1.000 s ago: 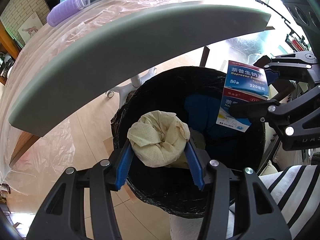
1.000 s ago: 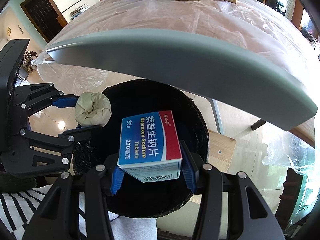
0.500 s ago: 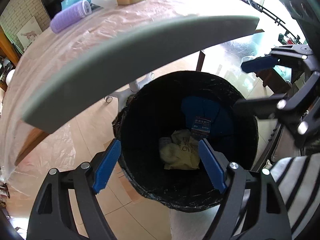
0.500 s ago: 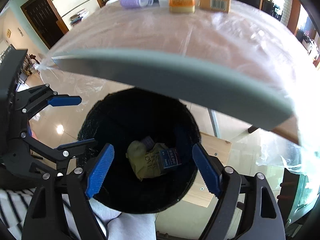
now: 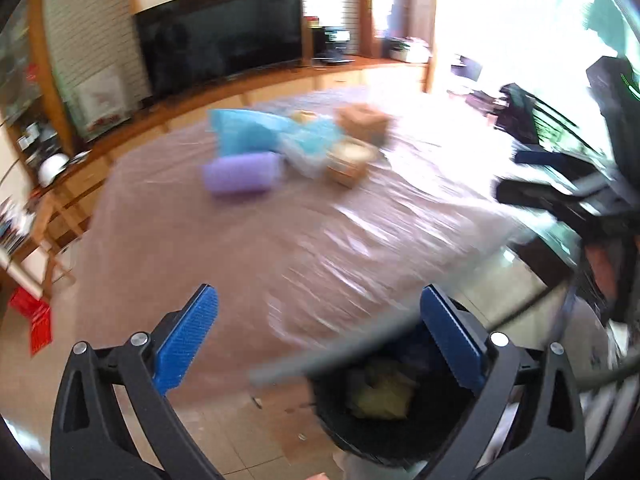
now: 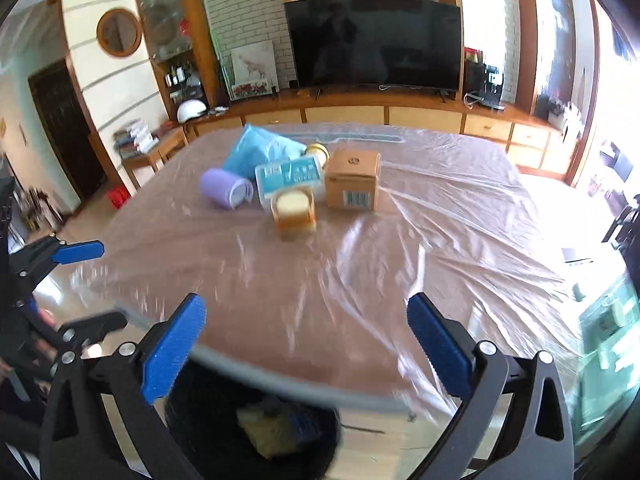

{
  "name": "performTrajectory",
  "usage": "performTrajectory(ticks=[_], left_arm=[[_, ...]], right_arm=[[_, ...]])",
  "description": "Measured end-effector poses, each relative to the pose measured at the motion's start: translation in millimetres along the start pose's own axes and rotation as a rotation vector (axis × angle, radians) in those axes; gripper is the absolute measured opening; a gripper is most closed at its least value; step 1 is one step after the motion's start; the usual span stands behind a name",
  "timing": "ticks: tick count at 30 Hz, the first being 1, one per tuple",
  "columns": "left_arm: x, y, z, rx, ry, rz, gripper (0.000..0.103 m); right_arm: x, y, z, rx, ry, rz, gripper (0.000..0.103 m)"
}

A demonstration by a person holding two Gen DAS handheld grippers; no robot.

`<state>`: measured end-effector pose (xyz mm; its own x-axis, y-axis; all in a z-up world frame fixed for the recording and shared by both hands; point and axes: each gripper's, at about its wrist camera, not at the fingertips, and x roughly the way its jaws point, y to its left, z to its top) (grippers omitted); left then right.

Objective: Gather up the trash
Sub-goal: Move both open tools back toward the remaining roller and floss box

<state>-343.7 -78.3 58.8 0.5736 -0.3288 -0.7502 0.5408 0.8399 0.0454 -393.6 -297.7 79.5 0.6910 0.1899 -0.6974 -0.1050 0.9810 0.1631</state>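
The black trash bin stands on the floor below the table's near edge, with the crumpled yellowish tissue inside; it also shows in the right wrist view, where the tissue lies beside the blue medicine box. My left gripper is open and empty above the table edge. My right gripper is open and empty too. Each gripper shows at the side of the other's view.
The plastic-covered table carries a purple roll, a blue bag, a clear box, a small yellow box and a cardboard box at its far side. A TV and cabinets stand behind.
Both grippers dropped their loads, the tissue and the medicine box, into the bin and opened. They have since lifted from above the bin to look across the tabletop.
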Motion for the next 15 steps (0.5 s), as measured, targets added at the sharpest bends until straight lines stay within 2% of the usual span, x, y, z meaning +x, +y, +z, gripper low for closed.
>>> performTrajectory(ticks=[3,9,15], left_arm=[[28,25,23,-0.035,0.017,0.056,0.101],[86,59,62,-0.022,0.059,0.105,0.101],[124,78,81,-0.029,0.106,0.079,0.101]], right_arm=[[29,4,17,0.019,0.021,0.011,0.099],[83,20,39,-0.071,0.088,-0.038,0.099],[113,26,50,-0.097,0.125,-0.059,0.097]])
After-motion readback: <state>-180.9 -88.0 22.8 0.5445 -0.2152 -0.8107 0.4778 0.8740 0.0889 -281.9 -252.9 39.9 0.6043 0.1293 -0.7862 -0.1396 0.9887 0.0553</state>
